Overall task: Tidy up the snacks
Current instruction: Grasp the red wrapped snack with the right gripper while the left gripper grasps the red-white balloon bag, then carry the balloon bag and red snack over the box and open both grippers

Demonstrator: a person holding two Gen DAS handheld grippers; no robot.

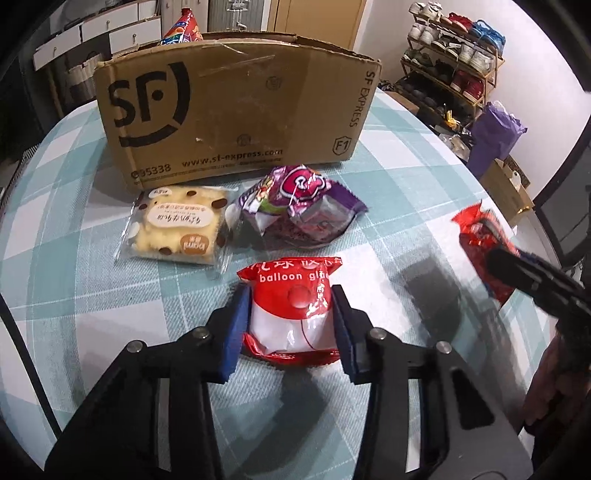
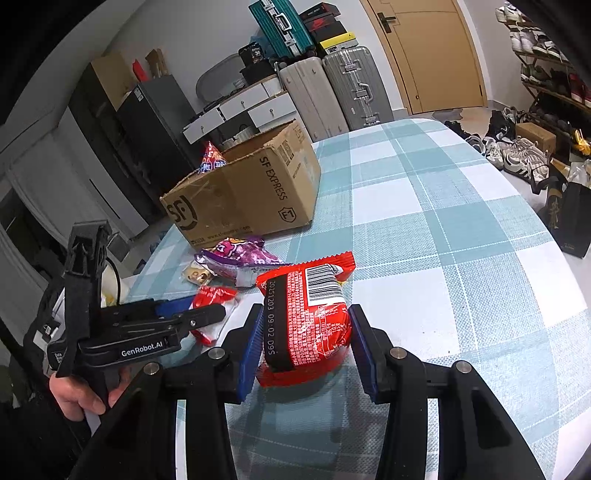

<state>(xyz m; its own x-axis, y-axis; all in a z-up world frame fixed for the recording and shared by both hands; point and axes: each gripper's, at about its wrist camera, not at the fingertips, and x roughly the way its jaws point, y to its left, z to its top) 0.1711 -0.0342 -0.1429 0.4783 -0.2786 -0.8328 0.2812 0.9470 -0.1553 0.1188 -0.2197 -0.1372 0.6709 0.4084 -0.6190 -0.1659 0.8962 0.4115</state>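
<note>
The left hand-held gripper [image 1: 291, 325] is closed around a red and white packet marked "balloon glue" [image 1: 293, 295]. Both blue pads [image 1: 236, 332] press on the packet's sides, and the packet lies on the desk [image 1: 406, 206], which has a light blue and white checked cloth.

The right hand-held gripper [image 2: 306, 343] pinches a red snack packet [image 2: 308, 317] with a barcode and small white print on its back. This packet is lifted a little above the cloth, with its shadow below it. In the left wrist view it appears at the right edge, held by the dark fingers.

Behind the "balloon glue" packet lie two more snacks side by side: a clear bag with a yellow cake [image 1: 177, 225] on the left and a crumpled purple bag [image 1: 299, 203] on the right, touching each other. Just behind them stands an open cardboard box [image 1: 236, 110] with the letters "SF" on its front. A colourful pointed bag [image 1: 183, 27] sticks up from inside the box at its far left corner.

A person's hand [image 2: 81, 395] holds the left tool's handle. Suitcases [image 2: 336, 88] and a shoe rack [image 1: 454, 62] stand in the room beyond.
</note>
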